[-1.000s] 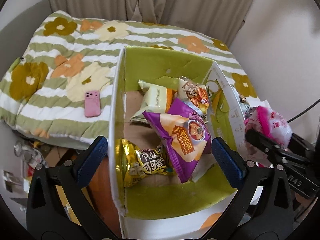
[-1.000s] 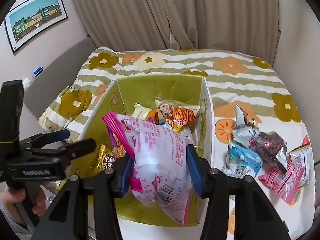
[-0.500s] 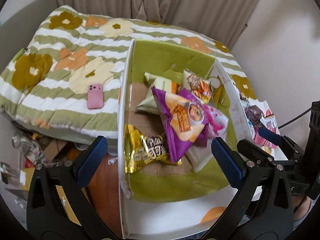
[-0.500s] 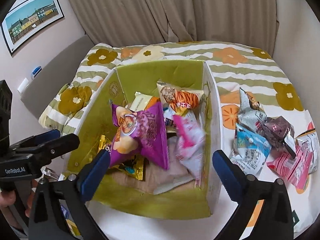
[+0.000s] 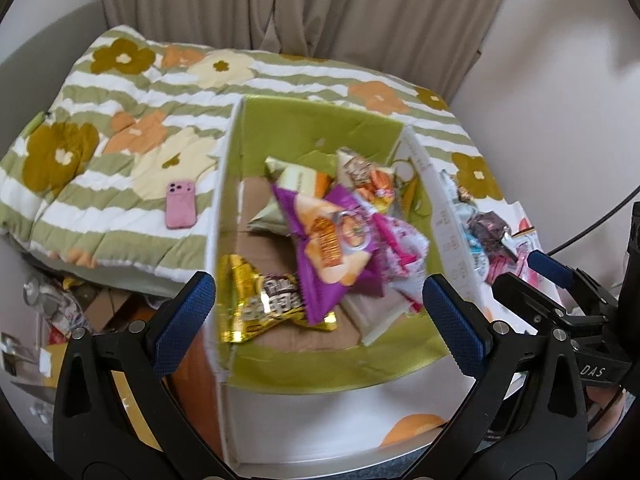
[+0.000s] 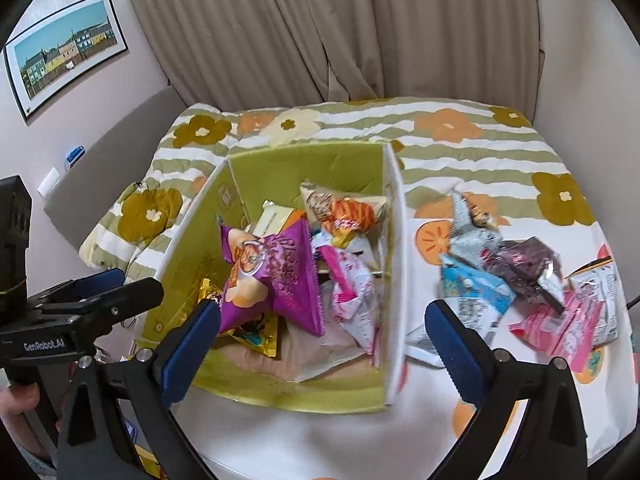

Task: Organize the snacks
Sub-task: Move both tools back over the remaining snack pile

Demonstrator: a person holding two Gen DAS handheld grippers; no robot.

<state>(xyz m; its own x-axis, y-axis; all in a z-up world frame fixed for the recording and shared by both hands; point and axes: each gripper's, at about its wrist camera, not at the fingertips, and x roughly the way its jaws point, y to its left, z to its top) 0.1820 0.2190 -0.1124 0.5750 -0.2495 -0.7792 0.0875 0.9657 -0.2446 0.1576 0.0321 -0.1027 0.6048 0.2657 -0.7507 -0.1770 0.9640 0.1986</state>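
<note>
- The right gripper (image 6: 322,336) stands wide apart, holding nothing.
- The left gripper (image 5: 318,314) is also spread wide and empty.
- The pink packet (image 6: 354,300) lies in the box (image 6: 394,280), beside the purple bag (image 6: 276,276).
- More snacks (image 6: 520,280) lie right of the box.

"GenRobot.AI" on the left gripper (image 6: 116,292); "DAS" on the right gripper (image 5: 556,280).

Green-lined box (image 6: 304,164), purple packet (image 6: 276,276), floral striped quilt (image 6: 480,148).
</note>
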